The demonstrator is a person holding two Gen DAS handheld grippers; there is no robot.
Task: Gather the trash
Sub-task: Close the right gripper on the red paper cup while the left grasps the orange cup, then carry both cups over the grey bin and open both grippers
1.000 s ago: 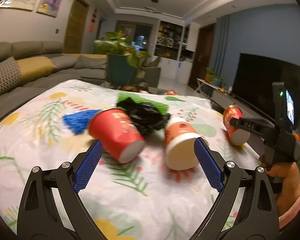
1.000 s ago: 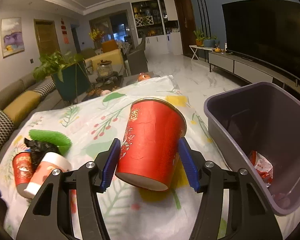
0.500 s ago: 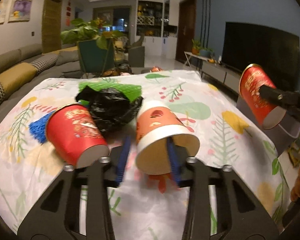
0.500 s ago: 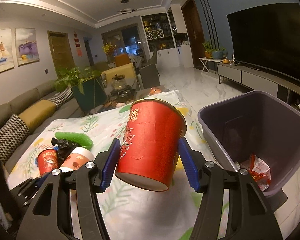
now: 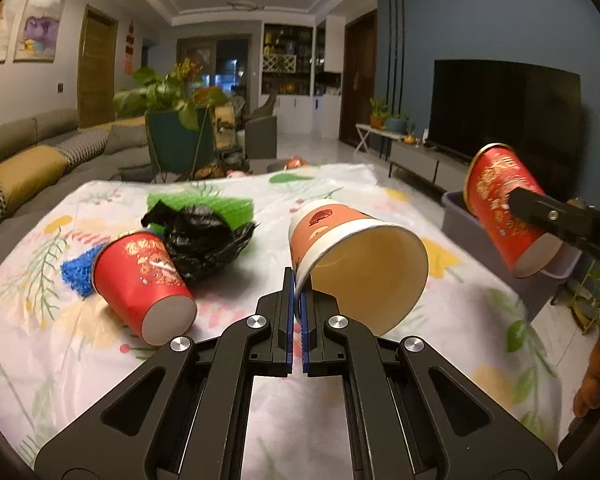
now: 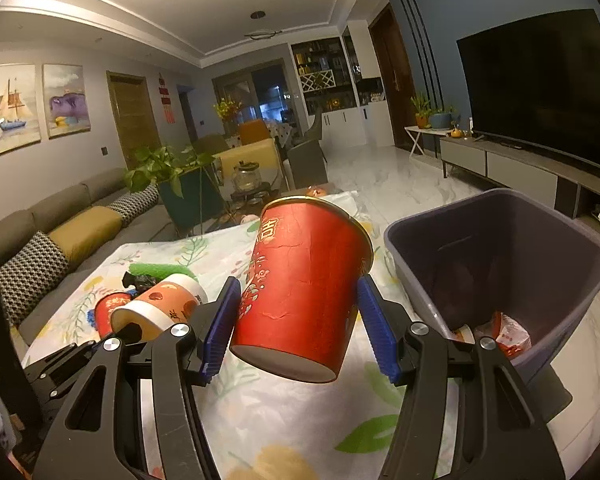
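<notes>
My left gripper (image 5: 296, 300) is shut on the rim of an orange-and-white paper cup (image 5: 356, 256), which hangs lifted off the tablecloth with its mouth toward the camera. A red paper cup (image 5: 140, 280) lies on its side to the left, next to a crumpled black bag (image 5: 204, 236). My right gripper (image 6: 296, 320) is shut on a larger red paper cup (image 6: 300, 292), held in the air just left of the purple bin (image 6: 540, 280). That held red cup (image 5: 504, 216) also shows at the right of the left wrist view.
A floral tablecloth (image 5: 100, 340) covers the table. Green netting (image 5: 224, 204) and a blue scrap (image 5: 78, 274) lie behind the lying cup. Wrappers (image 6: 508, 332) sit in the bin's bottom. A sofa (image 6: 60, 232) runs along the left, a TV (image 6: 540, 88) on the right.
My left gripper closed from wide open onto the orange cup's rim and lifted it. The right gripper carried its red cup up and toward the bin.
</notes>
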